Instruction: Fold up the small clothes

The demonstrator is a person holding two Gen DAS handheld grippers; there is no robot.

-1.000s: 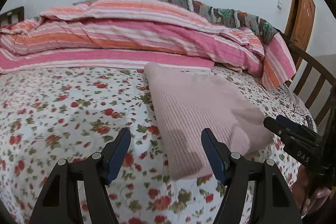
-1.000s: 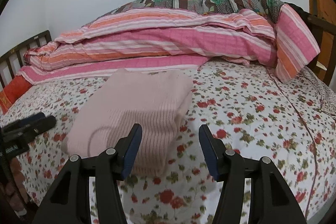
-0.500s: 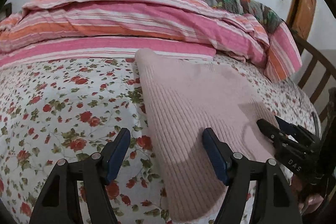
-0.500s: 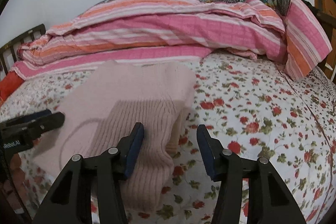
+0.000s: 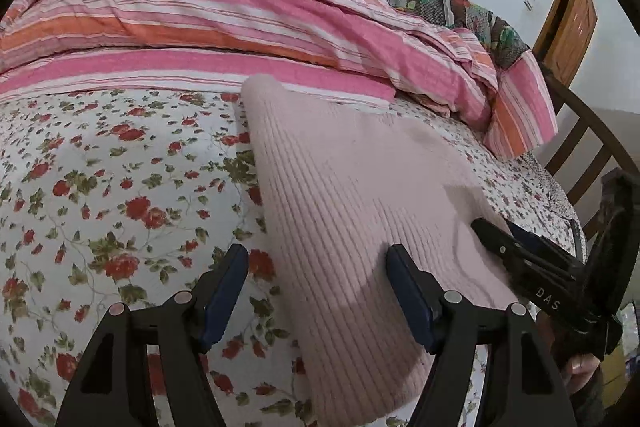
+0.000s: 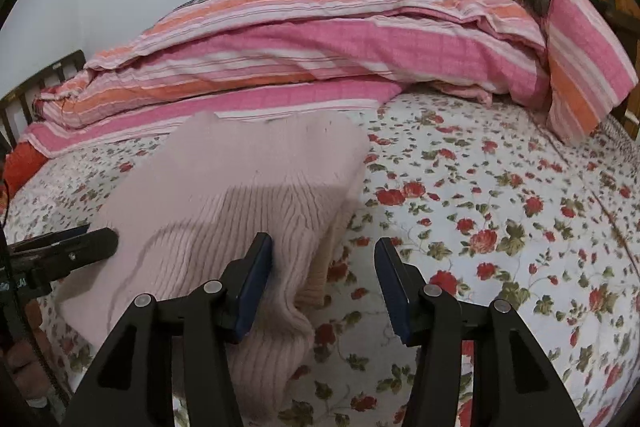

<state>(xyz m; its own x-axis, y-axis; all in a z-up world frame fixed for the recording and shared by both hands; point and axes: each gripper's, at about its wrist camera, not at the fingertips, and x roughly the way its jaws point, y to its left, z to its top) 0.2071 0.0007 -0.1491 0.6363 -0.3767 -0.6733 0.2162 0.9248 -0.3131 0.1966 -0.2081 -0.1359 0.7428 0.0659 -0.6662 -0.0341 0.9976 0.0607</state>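
A folded pale pink ribbed knit garment [image 5: 344,211] lies flat on the floral bedsheet [image 5: 100,187]; it also shows in the right wrist view [image 6: 240,195]. My left gripper [image 5: 316,295] is open and empty, over the garment's near left edge. My right gripper [image 6: 324,283] is open and empty, over the garment's near right corner. Each gripper shows in the other's view: the right gripper [image 5: 520,259] at the garment's right side, the left gripper [image 6: 60,251] at its left side.
A heap of pink and orange striped bedding [image 5: 240,27] with a patterned quilt lies across the back of the bed. A wooden bed rail [image 5: 592,147] and a wooden door [image 5: 568,19] stand at the right. Floral sheet [image 6: 500,207] spreads right of the garment.
Both grippers have moved forward and lower, closer to the garment's near edge. The garment has not moved. Both jaws stay open.
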